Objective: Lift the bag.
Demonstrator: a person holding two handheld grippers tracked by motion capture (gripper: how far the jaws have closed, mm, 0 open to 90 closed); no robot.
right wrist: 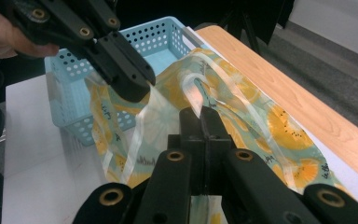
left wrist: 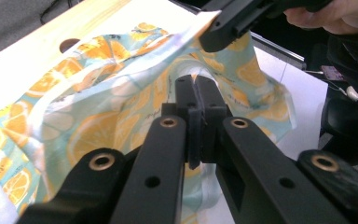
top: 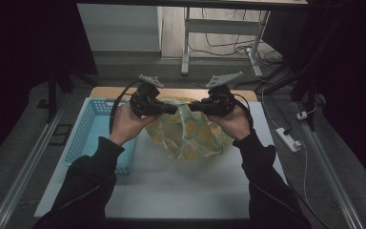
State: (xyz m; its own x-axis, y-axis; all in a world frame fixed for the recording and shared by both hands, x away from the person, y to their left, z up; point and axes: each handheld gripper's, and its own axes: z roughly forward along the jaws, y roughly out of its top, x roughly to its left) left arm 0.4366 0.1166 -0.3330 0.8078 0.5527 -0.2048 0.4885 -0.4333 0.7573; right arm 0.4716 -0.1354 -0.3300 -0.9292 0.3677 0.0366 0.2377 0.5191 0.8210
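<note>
A thin plastic bag printed with orange slices on pale blue hangs over the white table top, lifted between both grippers. My left gripper is shut on one side of the bag's upper edge, and its closed jaws pinch the film. My right gripper is shut on the opposite edge, where its jaws clamp a clear strip of the bag. The two grippers face each other, tips close together. The left gripper view has the bag spread out below and the right gripper gripping its rim.
A light blue perforated basket stands at the left of the table, also seen as the basket behind the left gripper. A wooden table edge runs along the back. A white power strip lies on the floor at the right.
</note>
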